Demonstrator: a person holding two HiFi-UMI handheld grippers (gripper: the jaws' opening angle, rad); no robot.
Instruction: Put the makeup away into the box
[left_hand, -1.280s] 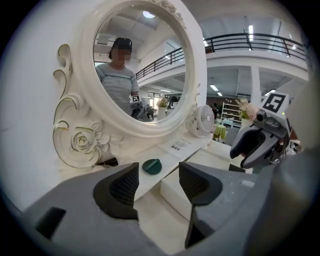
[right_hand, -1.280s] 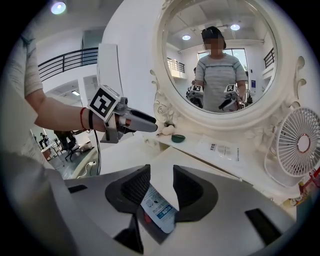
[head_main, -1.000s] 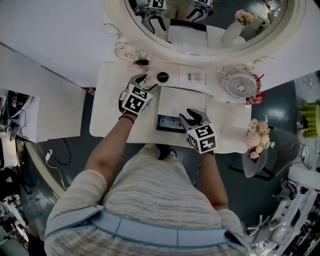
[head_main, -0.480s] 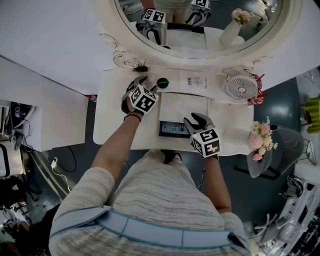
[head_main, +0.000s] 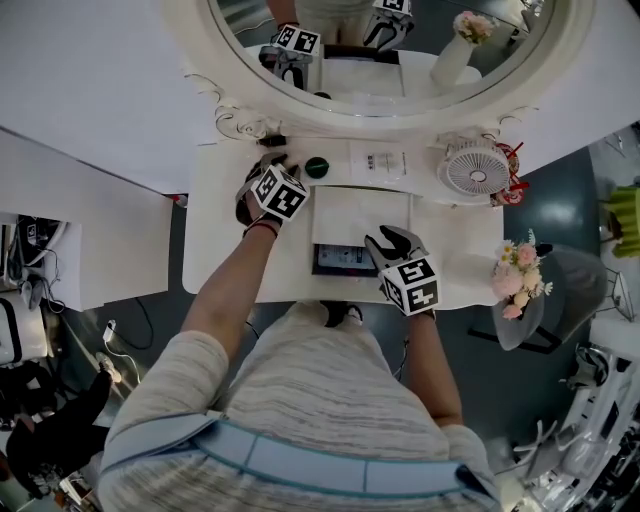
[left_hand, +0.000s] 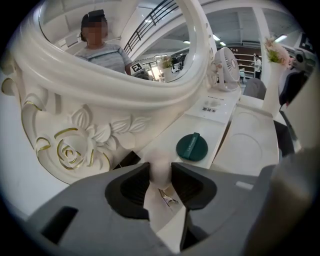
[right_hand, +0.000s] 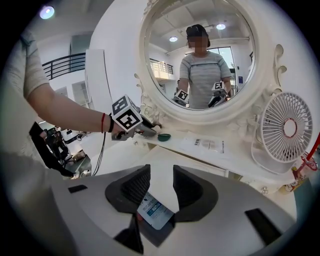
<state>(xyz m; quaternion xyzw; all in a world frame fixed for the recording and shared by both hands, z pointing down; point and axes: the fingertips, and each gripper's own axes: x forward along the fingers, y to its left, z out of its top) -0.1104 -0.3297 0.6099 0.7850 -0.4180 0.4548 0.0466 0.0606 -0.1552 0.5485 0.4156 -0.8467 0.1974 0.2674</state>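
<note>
My left gripper (left_hand: 161, 175) is at the back left of the white dressing table (head_main: 215, 230), close under the mirror's carved frame (left_hand: 85, 135). Its jaws are closing, and a pale pink, rounded makeup piece (left_hand: 160, 169) fills the gap between the pads. A dark green round compact (left_hand: 192, 146) lies just beyond it on the table. In the head view the left gripper (head_main: 275, 160) is left of that compact (head_main: 317, 167). The white box (head_main: 360, 212) lies open mid-table, dark inside. My right gripper (right_hand: 161, 186) hovers open over the box's near part, above a small blue-printed card (right_hand: 151, 208).
A white table fan (head_main: 477, 170) stands at the back right, with a printed leaflet (head_main: 378, 160) beside it. A pink flower bunch (head_main: 520, 275) sits off the table's right end. The big oval mirror (head_main: 390, 50) spans the back edge. A small metal clip (left_hand: 167, 199) lies under the left jaws.
The left gripper has moved back and down toward the foot of the mirror, left of the green compact. The right gripper has stayed over the box.
</note>
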